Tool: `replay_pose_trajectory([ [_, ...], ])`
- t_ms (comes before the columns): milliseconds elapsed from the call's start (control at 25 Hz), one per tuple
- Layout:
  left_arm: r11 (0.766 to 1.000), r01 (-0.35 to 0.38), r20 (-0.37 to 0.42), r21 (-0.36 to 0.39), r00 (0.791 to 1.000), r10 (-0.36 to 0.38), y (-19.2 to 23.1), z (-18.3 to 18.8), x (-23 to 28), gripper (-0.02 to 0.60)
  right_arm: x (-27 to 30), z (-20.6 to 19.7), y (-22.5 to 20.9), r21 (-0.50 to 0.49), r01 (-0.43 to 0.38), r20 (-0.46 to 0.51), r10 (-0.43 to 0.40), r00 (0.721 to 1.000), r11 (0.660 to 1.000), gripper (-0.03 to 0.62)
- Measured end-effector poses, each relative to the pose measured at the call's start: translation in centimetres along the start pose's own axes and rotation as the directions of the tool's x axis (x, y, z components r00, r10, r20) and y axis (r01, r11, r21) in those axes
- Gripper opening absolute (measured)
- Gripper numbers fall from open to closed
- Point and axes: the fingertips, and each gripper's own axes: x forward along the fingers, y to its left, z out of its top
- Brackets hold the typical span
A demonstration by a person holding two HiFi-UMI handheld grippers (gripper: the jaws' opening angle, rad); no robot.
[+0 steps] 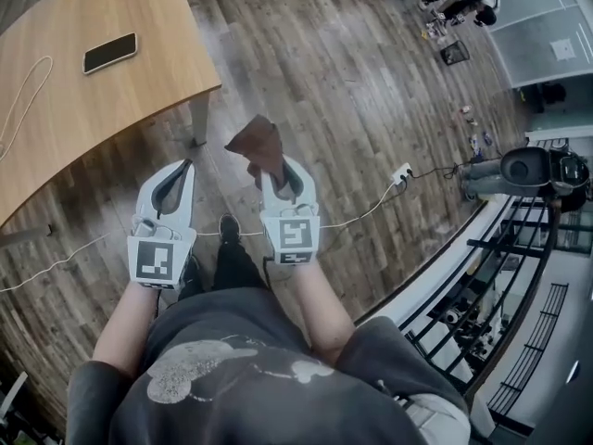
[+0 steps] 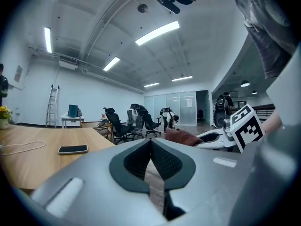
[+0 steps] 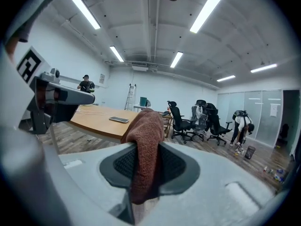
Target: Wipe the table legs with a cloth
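The right gripper (image 1: 281,176), held out before the person's body, is clamped on a brown cloth (image 1: 261,145) that sticks up past its tips. Beside it, the left gripper (image 1: 178,169) has its jaws together with nothing between them. Ahead is the wooden table (image 1: 93,109). Its corner leg (image 1: 198,119) stands near the cloth, not touching it. A phone (image 1: 109,52) lies on the top, in from that corner.

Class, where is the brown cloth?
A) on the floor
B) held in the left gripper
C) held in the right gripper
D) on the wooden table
C: the brown cloth is pinched in the jaws of the right gripper; the left gripper is shut on nothing.
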Motion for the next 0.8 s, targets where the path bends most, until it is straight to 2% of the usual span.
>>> replay_pose_trajectory([
  [160, 0.999, 0.031, 0.013, -0.026, 0.999, -0.031, 0.1, 0.2, -4.2, 0.019, -3.4, -0.5, 3.8, 0.018, 0.014, -0.011, -0.014, 1.000, 1.000, 0.091],
  [320, 0.995, 0.075, -0.015, -0.062, 0.997, -0.076, 0.0, -0.8, -8.0, 0.020, -6.9, -0.9, 6.2, 0.063, 0.073, -0.019, -0.072, 0.997, 0.995, 0.091],
  [400, 0.994, 0.094, -0.025, -0.064, 0.995, -0.095, 0.0, -1.6, -9.2, 0.020, -8.6, -0.9, 6.8, 0.115, 0.094, -0.008, -0.094, 0.996, 0.989, 0.091],
  [520, 0.992, 0.105, -0.036, -0.073, 0.994, -0.108, -0.1, -2.4, -10.5, 0.020, -11.1, -0.5, 7.6, 0.187, 0.078, 0.041, -0.087, 0.995, 0.979, 0.091],
  [800, 0.992, 0.115, -0.021, -0.056, 0.993, -0.116, -1.0, -1.8, -11.6, 0.020, -15.2, -1.7, 7.0, 0.203, 0.109, 0.015, -0.114, 0.993, 0.973, 0.091],
])
